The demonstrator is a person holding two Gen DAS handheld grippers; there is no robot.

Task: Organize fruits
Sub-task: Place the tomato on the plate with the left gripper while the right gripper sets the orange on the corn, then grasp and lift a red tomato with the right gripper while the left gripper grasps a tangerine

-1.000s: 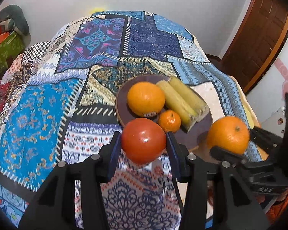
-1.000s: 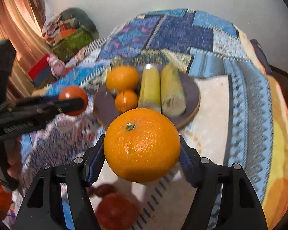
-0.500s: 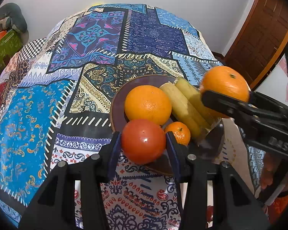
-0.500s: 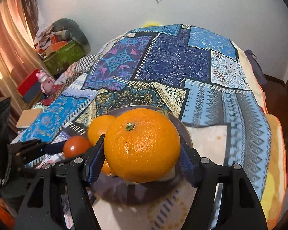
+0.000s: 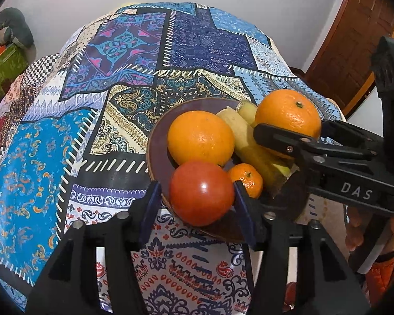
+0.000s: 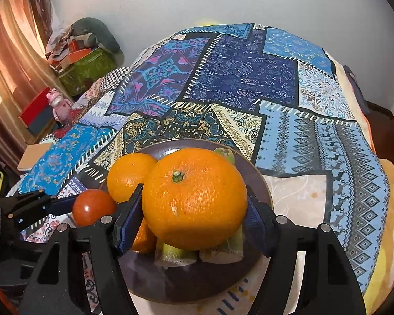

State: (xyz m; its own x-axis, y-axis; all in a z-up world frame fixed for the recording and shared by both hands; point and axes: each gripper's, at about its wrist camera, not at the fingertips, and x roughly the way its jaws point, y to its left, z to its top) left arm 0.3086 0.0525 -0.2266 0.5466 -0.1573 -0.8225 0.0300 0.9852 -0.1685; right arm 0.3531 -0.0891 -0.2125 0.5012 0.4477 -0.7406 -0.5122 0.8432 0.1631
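Note:
My left gripper (image 5: 198, 197) is shut on a red tomato (image 5: 201, 193) and holds it over the near left rim of a dark brown plate (image 5: 159, 147). My right gripper (image 6: 194, 210) is shut on a large orange (image 6: 194, 197) and holds it above the two corn cobs (image 6: 176, 253) on the plate (image 6: 260, 181). The plate also carries another large orange (image 5: 201, 137), a small mandarin (image 5: 247, 179) and the corn (image 5: 252, 144). The tomato also shows in the right wrist view (image 6: 93, 207), and the held orange in the left wrist view (image 5: 287, 113).
The plate sits on a table with a patchwork cloth (image 5: 118, 84). A wooden door (image 5: 354, 52) stands at the right. Boxes, a pink toy (image 6: 57, 103) and a curtain (image 6: 10, 52) line the left side of the room.
Both grippers have moved forward over the plate with their fruit. The orange has come down closer to the corn, and the tomato now hangs over the plate's rim.

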